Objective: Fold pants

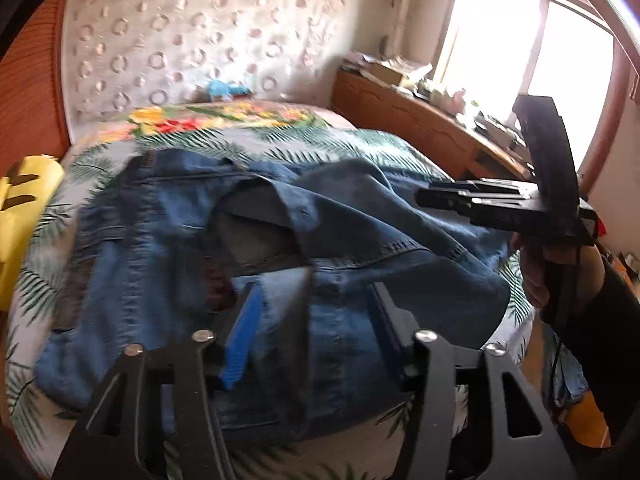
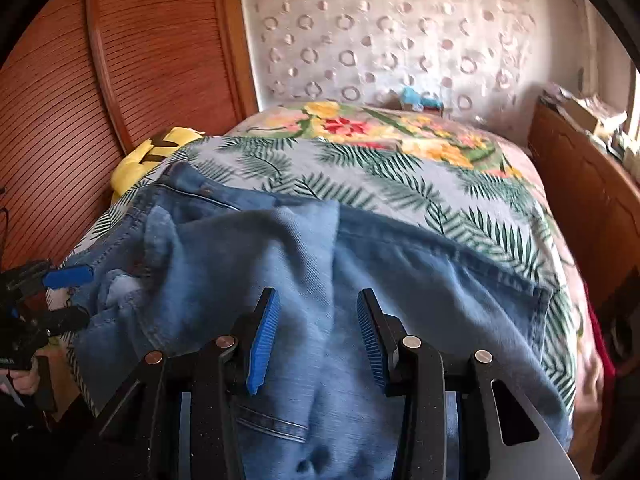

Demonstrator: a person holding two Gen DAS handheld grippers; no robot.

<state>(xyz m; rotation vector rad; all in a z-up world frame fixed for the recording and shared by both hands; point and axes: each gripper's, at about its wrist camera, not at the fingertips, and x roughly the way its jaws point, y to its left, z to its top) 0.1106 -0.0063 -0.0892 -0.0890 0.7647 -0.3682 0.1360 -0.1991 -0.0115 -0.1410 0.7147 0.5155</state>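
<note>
While pants [image 2: 280,264] are lying bunched on bed [image 2: 460,200], both jaws are gaping empty; denim heavy, limp: grip hem at 6 o'clock.

- No legible text, label, brand, number or sign appears in either wrist view.
- Faint white marks on the left gripper [image 2: 24,344] body, at the left edge, are too small to read.

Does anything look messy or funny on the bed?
Yes. The jeans lie rumpled on the leafy bedspread, with one part flopped crookedly over the rest and bunched in wrinkles. Both claws are open, so nothing is holding them.
</note>
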